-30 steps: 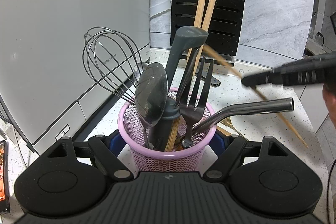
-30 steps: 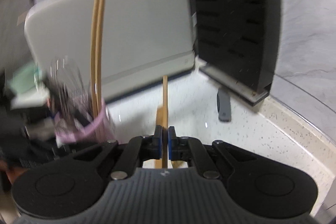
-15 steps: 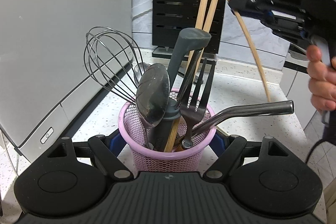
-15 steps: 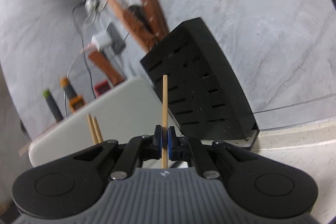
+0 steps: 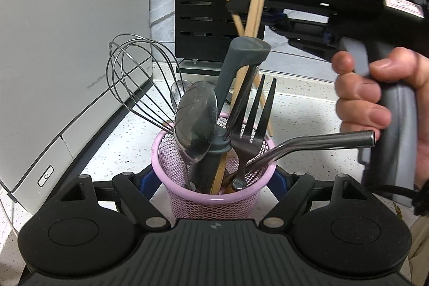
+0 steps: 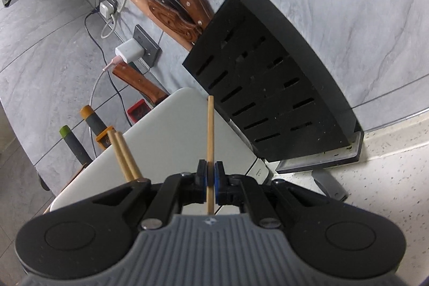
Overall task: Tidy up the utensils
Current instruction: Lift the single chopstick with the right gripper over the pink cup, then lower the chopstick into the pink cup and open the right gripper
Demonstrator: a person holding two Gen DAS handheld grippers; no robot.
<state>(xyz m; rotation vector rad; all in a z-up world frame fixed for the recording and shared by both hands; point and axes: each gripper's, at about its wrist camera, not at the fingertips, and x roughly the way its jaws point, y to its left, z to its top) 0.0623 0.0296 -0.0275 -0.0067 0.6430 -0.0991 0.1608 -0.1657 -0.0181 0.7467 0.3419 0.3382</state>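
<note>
Chopstick (image 6: pixel 210 141) now raised; only left view shows cup (image 5: pixel 214 201).

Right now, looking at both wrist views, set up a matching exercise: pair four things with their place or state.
Things:
1. whisk
2. single chopstick
3. pink cup
4. knife block

Place or state:
A. clamped in the right gripper
B. between the left gripper fingers
C. stands against the wall
D. leans out of the cup toward the white appliance

Pairs: 1-D, 2-A, 3-B, 4-C
</note>
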